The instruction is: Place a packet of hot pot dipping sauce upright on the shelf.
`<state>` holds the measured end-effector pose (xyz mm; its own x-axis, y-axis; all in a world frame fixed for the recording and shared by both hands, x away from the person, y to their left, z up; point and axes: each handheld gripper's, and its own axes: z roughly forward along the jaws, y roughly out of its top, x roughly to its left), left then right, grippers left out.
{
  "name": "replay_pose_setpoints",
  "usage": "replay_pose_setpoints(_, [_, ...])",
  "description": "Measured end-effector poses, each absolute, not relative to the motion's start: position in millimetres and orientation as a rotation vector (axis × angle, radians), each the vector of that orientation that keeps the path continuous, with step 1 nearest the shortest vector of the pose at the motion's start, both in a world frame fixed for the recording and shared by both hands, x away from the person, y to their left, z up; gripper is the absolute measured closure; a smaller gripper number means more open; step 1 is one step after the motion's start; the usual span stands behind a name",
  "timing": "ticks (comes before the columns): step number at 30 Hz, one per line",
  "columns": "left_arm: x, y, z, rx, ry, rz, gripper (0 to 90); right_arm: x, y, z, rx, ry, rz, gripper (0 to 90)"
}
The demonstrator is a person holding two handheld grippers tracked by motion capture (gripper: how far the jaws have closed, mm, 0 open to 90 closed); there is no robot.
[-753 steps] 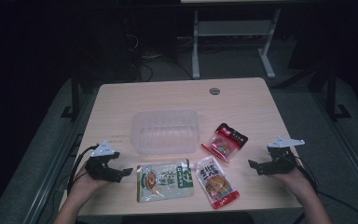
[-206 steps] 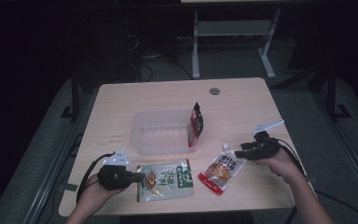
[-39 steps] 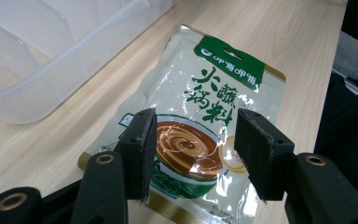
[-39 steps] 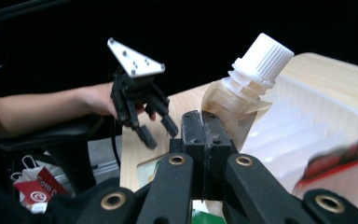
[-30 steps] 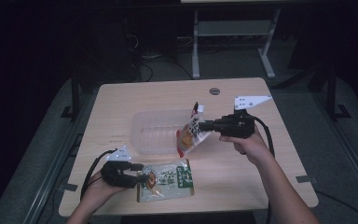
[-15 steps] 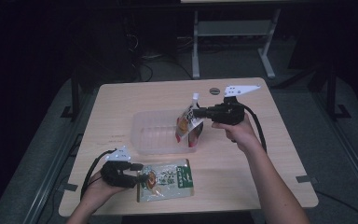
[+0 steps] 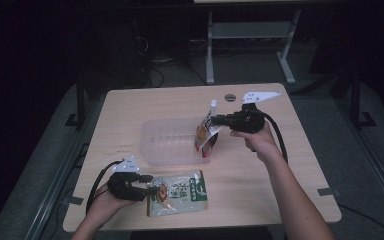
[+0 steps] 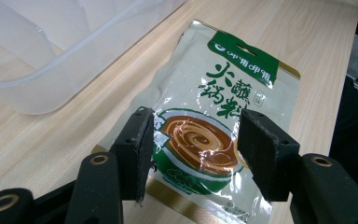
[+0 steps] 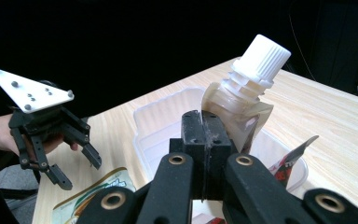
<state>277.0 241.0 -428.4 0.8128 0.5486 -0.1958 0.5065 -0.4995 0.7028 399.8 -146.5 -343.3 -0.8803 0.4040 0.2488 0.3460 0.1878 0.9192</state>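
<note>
Spout pouch (image 7: 206,131) hangs roughly upright over the container (image 7: 166,145), cap up.

Occlusions / cut-offs

Spouted pouch (image 9: 242,100): lower body hidden behind right gripper (image 9: 204,140) jaws. Red packet (image 9: 291,161) mostly hidden, print unreadable. Green sauce packet (image 8: 214,126): bottom edge cut by frame. Clear tub (image 8: 37,56): far side cropped.

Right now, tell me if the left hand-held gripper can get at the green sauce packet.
Probably yes: the left hand-held gripper hovers open just above the green sauce packet, which lies flat on the table beside the clear tub, nothing between them.
</note>
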Motion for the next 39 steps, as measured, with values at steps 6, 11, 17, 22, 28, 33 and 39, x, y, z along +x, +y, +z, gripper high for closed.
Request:
replay_pose_setpoints(6, [277, 240, -429, 2.197, 0.77, 0.061, 45.3, 401, -143, -348, 0.758, 2.394, 1.794, 90.0])
replay_pose_setpoints(11, [276, 241, -430, 2.204, 0.764, 0.059, 45.2, 402, -138, -353, 0.779, 2.4, 1.772, 90.0])
replay_pose_setpoints(17, [277, 240, -430, 2.206, 0.766, 0.059, 45.3, 403, -131, -359, 0.78, 2.424, 1.744, 90.0])
replay_pose_setpoints(22, [277, 240, -430, 2.211, 0.764, 0.059, 45.2, 403, -125, -362, 0.78, 2.443, 1.718, 90.0])
replay_pose_setpoints(28, [276, 241, -430, 2.216, 0.76, 0.062, 45.3, 403, -118, -365, 0.781, 2.466, 1.665, 90.0])
replay_pose_setpoints(33, [276, 239, -431, 2.214, 0.764, 0.056, 45.2, 403, -114, -368, 0.787, 2.477, 1.637, 90.0])
replay_pose_setpoints(39, [276, 240, -431, 2.215, 0.764, 0.055, 45.2, 404, -109, -373, 0.799, 2.495, 1.611, 89.8])
